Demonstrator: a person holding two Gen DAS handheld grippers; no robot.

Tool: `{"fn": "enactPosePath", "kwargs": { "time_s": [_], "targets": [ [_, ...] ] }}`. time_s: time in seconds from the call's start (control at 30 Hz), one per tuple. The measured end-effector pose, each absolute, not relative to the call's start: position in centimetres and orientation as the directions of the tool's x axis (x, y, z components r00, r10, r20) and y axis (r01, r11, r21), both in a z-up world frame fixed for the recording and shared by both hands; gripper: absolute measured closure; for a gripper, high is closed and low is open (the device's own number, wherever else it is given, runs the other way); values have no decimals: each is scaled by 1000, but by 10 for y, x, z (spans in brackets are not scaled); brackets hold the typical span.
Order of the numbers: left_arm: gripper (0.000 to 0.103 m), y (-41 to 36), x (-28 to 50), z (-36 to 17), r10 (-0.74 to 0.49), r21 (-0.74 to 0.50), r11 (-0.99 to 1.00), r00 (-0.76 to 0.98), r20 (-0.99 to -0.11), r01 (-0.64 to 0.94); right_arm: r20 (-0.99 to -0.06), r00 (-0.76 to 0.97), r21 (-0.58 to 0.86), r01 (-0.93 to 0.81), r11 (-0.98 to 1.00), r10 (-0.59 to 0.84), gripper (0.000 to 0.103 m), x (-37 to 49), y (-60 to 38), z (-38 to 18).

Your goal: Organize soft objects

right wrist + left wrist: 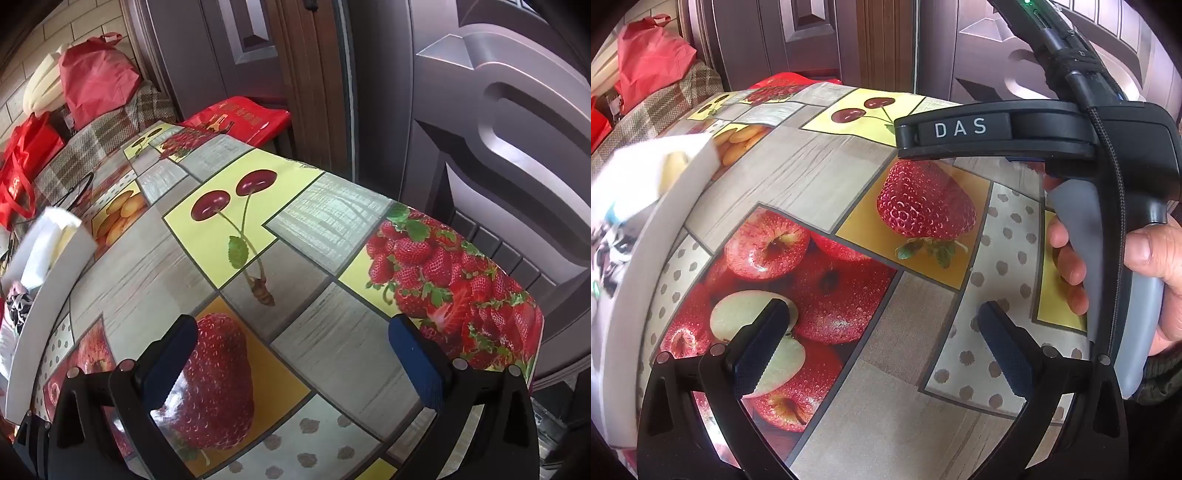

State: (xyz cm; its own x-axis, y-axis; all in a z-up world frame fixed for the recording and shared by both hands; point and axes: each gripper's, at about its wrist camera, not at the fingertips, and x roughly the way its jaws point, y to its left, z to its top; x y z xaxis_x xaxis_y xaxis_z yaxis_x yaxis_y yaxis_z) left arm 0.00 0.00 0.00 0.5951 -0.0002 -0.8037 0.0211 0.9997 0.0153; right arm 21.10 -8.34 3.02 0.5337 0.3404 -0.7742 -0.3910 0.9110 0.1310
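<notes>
A white box (646, 236) stands at the left of the table with soft things in it, a pale yellow piece and a black-and-white patterned cloth (609, 251). The box also shows in the right wrist view (48, 280), with the patterned cloth (18, 308) inside. My left gripper (882, 343) is open and empty above the fruit-print tablecloth (820, 177). My right gripper (291, 358) is open and empty over the same cloth (332, 332). The right gripper's body (1015, 129), held in a hand, shows at the right of the left wrist view.
A plaid-covered seat (110, 129) with red bags (96, 74) stands beyond the table's far left. A red bag (240, 118) lies behind the far edge. A dark door (517, 110) stands close past the table's right edge.
</notes>
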Motion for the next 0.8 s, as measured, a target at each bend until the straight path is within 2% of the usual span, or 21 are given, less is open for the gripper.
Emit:
{"fn": "enactPosePath", "kwargs": {
  "time_s": [0.37, 0.8],
  "targets": [
    [1, 0, 0, 0, -1, 15, 1000, 595, -804, 21, -791, 519, 76, -442, 894, 323, 0, 210, -66, 25],
    [1, 0, 0, 0, -1, 15, 1000, 595, -804, 21, -790, 520, 76, -443, 893, 325, 0, 210, -67, 25]
  ]
}}
